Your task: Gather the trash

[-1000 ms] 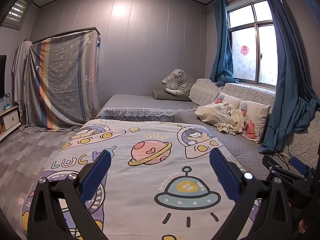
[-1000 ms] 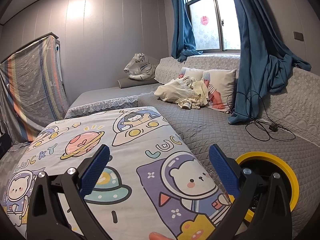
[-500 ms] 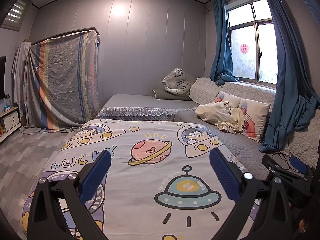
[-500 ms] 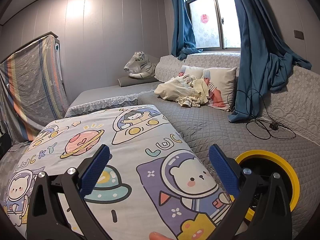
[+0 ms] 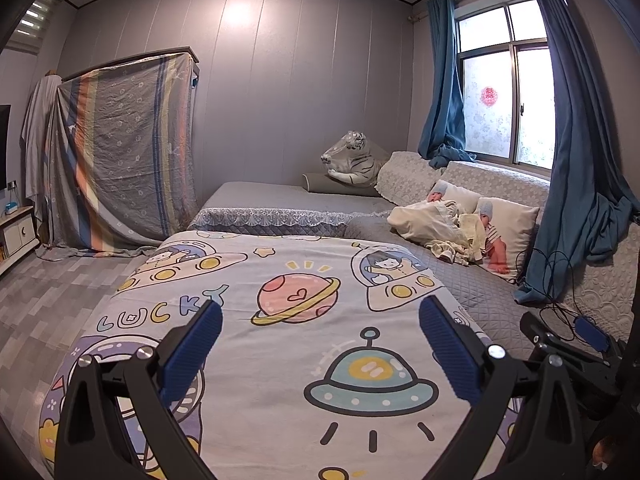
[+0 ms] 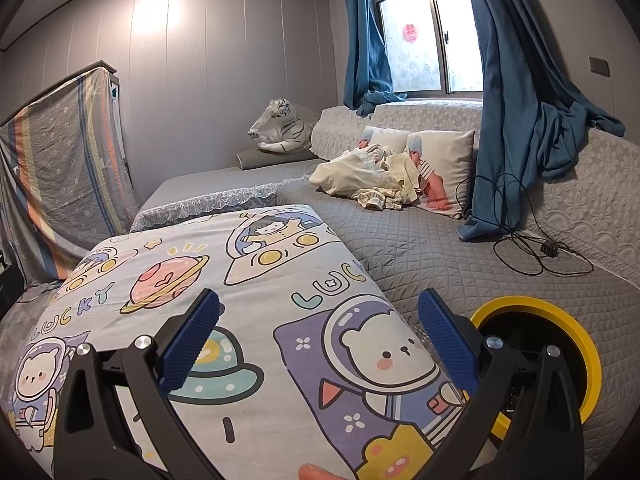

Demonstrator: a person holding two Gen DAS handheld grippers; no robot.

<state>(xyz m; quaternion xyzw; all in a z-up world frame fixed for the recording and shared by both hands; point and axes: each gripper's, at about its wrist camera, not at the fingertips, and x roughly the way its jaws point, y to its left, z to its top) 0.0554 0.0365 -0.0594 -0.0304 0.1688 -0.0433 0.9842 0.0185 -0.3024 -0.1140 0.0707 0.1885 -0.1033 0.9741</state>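
My left gripper [image 5: 320,306] is open, its blue pads [image 5: 192,352] spread wide above a cartoon space-print sheet [image 5: 280,360] on the bed, with nothing between them. My right gripper [image 6: 319,297] is open too and hangs over the same sheet [image 6: 248,320] near its right edge. A round bin with a yellow rim [image 6: 576,328] and a dark inside sits on the grey quilt just right of the right gripper. A bit of crinkled clear plastic [image 6: 416,340] shows by the right pad at the sheet's edge. I cannot make out any other trash.
Grey quilted bedding [image 6: 440,248] runs to the right, with pillows and a crumpled cream cloth [image 6: 372,176], a black cable [image 6: 532,248] and blue curtains [image 6: 520,100]. A toy tiger [image 5: 352,160] lies at the back. A striped cloth covers furniture [image 5: 120,152] on the left, beside tiled floor [image 5: 52,300].
Both views have barely drifted. The grippers stay open and nothing has been picked up or moved.
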